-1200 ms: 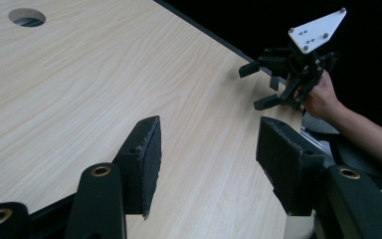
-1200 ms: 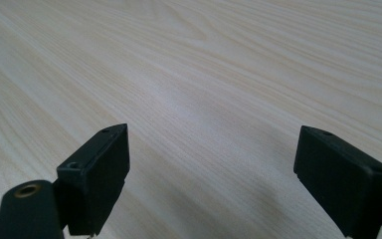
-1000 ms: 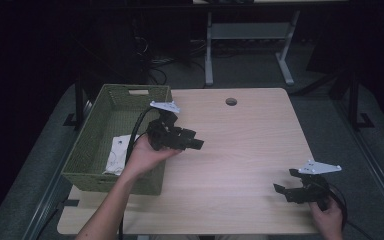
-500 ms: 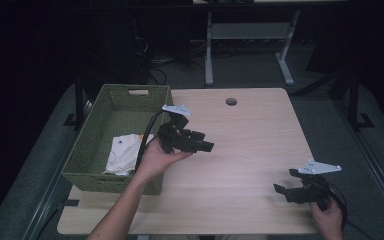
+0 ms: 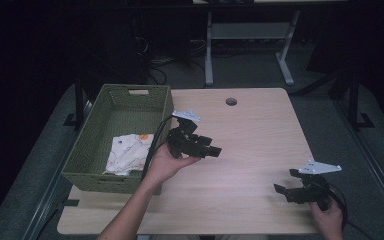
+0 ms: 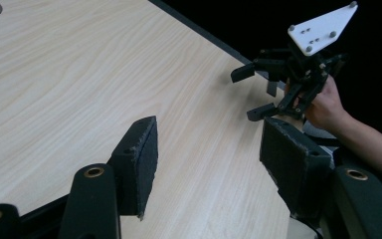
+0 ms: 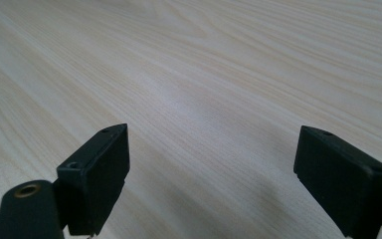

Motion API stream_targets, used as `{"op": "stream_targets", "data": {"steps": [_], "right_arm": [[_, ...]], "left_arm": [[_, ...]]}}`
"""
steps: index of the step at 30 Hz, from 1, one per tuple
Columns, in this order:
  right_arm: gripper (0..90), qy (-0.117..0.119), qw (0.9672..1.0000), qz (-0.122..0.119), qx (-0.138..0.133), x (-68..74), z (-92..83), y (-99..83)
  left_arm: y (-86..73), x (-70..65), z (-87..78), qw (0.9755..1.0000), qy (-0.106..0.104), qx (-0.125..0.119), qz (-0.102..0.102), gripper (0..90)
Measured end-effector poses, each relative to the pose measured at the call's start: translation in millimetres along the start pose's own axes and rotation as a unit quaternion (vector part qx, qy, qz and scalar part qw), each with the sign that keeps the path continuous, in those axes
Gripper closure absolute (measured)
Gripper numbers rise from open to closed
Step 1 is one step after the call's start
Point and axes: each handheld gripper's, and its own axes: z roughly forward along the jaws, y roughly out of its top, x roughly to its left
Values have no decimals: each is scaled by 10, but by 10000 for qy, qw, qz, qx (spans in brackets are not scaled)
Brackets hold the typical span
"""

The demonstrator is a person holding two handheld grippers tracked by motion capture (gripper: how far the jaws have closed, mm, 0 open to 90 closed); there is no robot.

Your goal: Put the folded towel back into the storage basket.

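White cloth half behind basket wall

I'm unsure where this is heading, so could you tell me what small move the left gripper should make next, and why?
Probably bring the left gripper back over the green woven basket and lower it toward the white cloth. Its jaws stand open and empty above the bare wooden table, and the cloth is the one loose item in sight. The right gripper rests open at the near right.

No readable text, label, brand or number appears anywhere. The white cloth lying inside the green basket carries a small orange mark and faint printing, too small and blurred to make out.
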Motion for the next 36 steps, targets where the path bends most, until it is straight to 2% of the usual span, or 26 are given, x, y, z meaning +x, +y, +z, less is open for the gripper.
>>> {"op": "stream_targets", "data": {"steps": [16,36], "right_arm": [[139,2,10000,-4,0,8,-7,1],[139,-1,10000,-17,18,21,1,4]], "left_arm": [[-111,-118,126,9999,48,-93,-85,402],[-342,-237,270,9998,82,-87,-134,372]]}}
